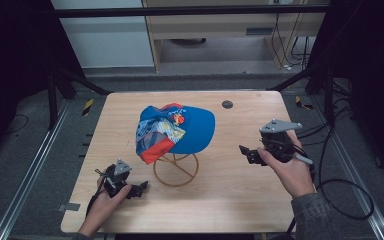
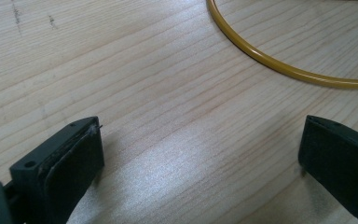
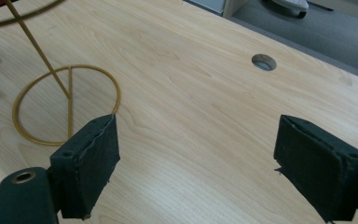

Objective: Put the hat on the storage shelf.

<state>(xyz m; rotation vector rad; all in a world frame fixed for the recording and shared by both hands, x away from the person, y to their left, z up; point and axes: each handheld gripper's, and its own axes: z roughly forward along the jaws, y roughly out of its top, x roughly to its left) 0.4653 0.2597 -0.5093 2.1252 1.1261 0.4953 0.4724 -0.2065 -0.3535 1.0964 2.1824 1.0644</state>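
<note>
A blue cap (image 1: 175,131) with red and patterned panels rests on a yellow wire stand (image 1: 176,170) at the middle of the wooden table (image 1: 230,190). My left gripper (image 1: 141,189) sits low at the front left, just left of the stand's ring base (image 2: 279,65), jaws wide apart with nothing between them. My right gripper (image 1: 246,152) is held to the right of the cap, open and empty. The stand's ring and slanted rod (image 3: 67,100) appear beyond its left jaw.
A round cable hole (image 1: 227,104) sits in the table near its far edge, also seen as a hole (image 3: 264,61) in the right gripper view. Cables trail on the floor at right (image 1: 345,195). Metal rails run along both sides of the table.
</note>
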